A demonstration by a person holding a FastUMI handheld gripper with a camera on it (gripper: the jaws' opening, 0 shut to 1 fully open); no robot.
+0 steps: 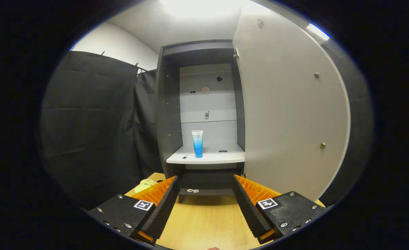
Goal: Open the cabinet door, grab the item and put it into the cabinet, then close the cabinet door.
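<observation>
Hand-held gripper [204, 205] released, empty. Tube [197, 143] upright on shelf [222, 158] straight ahead; open cabinet door [291, 114] ahead-right, next to close.

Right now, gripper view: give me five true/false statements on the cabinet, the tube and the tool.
1. The cabinet door is swung open. True.
2. The blue tube lies flat on the wooden table. False: it stands upright on the white shelf inside the cabinet.
3. The tool is shut on the tube. False: its fingers are spread apart with nothing between them, and the tube is well beyond them.
4. The tool hangs over the wooden table in front of the cabinet. True.
5. The tube stands against the shelf's door-side edge. False: it stands nearer the side away from the door.
</observation>
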